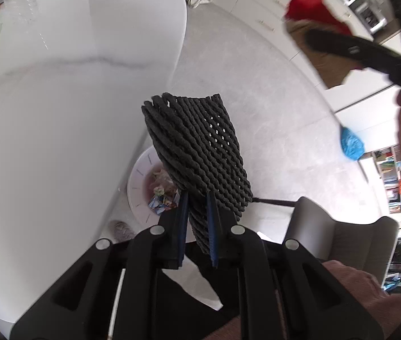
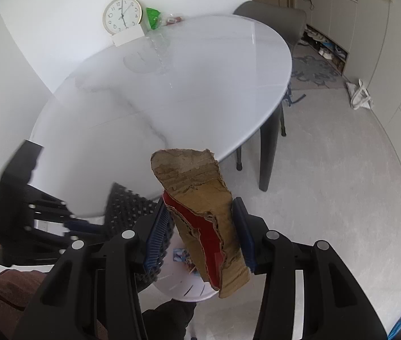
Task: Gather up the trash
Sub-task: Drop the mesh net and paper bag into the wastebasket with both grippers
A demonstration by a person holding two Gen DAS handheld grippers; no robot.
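Note:
My left gripper [image 1: 197,221] is shut on a black foam net sleeve [image 1: 197,144] and holds it over a white trash bin [image 1: 139,187] with wrappers inside. My right gripper [image 2: 200,232] is shut on a torn piece of brown and red cardboard [image 2: 200,198], held above the same bin [image 2: 183,286]. In the left wrist view the right gripper [image 1: 370,53] and its cardboard [image 1: 313,8] show at the upper right. In the right wrist view the left gripper [image 2: 87,226] and net sleeve [image 2: 126,206] show at the lower left.
A round white marble table [image 2: 157,85] carries a wall clock [image 2: 122,15], a green wrapper [image 2: 153,17] and clear plastic [image 2: 160,48]. A grey chair [image 2: 274,28] stands behind it. A white bag [image 2: 360,96] and cabinets line the right wall. Another grey chair [image 1: 342,238] is near.

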